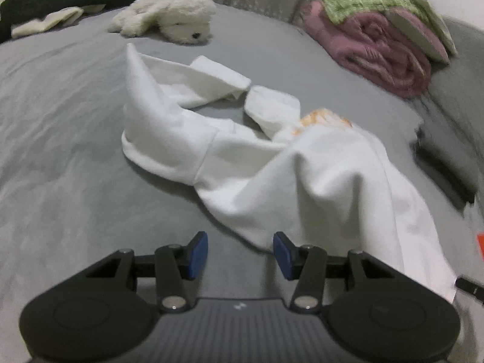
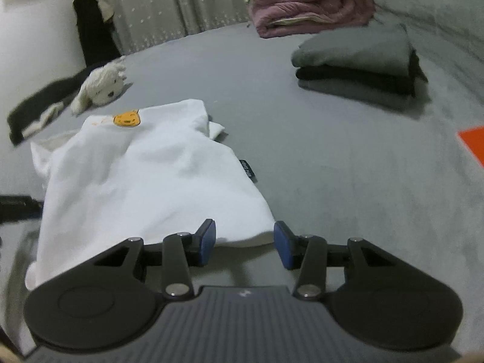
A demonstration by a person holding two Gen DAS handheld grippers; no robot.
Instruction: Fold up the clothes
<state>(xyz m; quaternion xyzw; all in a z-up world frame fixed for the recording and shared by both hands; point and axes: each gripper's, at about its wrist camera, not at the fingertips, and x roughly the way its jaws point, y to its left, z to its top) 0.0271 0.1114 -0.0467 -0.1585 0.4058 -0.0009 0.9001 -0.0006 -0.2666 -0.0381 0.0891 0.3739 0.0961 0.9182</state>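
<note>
A white T-shirt with an orange bear print lies crumpled on the grey bed sheet; its sleeves point toward the far side. It also shows in the right wrist view. My left gripper is open and empty, just short of the shirt's near hem. My right gripper is open and empty at the shirt's near right corner, its left finger close to the hem.
A white plush dog lies at the far side, beside black and cream clothes. A rolled pink blanket with a green cloth sits far right. A folded grey and black stack lies to the right. An orange object is at the right edge.
</note>
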